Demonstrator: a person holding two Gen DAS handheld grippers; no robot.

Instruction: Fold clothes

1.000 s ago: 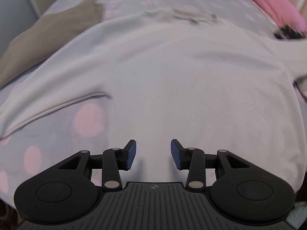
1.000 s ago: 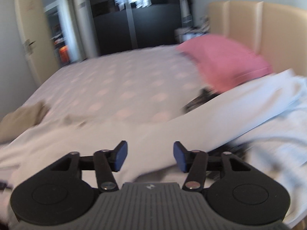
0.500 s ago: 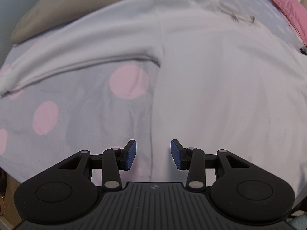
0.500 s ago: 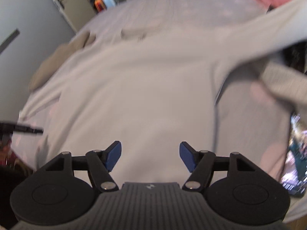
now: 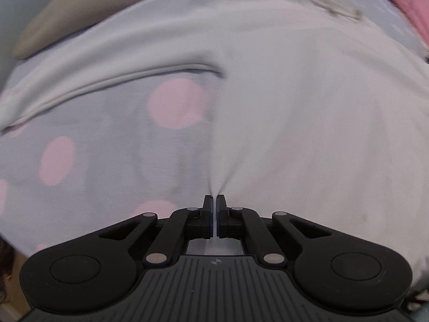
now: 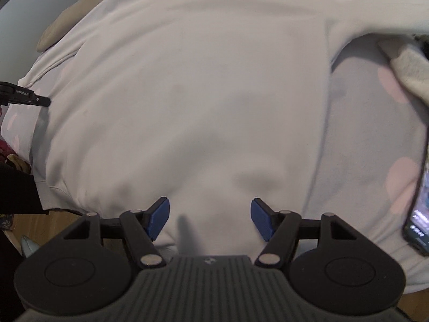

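A pale white long-sleeved top (image 6: 187, 86) lies spread flat on a grey bedsheet with pink dots (image 5: 107, 147). In the left wrist view my left gripper (image 5: 214, 200) is shut on the near left side edge of the top (image 5: 308, 107), and the cloth puckers into its tips. One sleeve (image 5: 93, 80) stretches away to the left. My right gripper (image 6: 209, 216) stands open just above the bottom hem, near its middle, with nothing between its blue pads. The left gripper's tip (image 6: 32, 99) shows at the far left of the right wrist view.
A beige garment (image 5: 80, 8) lies beyond the top at the back left. A pink pillow (image 5: 402, 2) sits at the back right. A grey knit piece (image 6: 407, 69) and a phone (image 6: 421, 214) lie at the right. The bed edge and wooden floor (image 6: 29, 228) are at the near left.
My left gripper has shut on the top's side edge; it was open half a second ago. My right gripper swung down over the bed and now sits low over the hem, opened wider.
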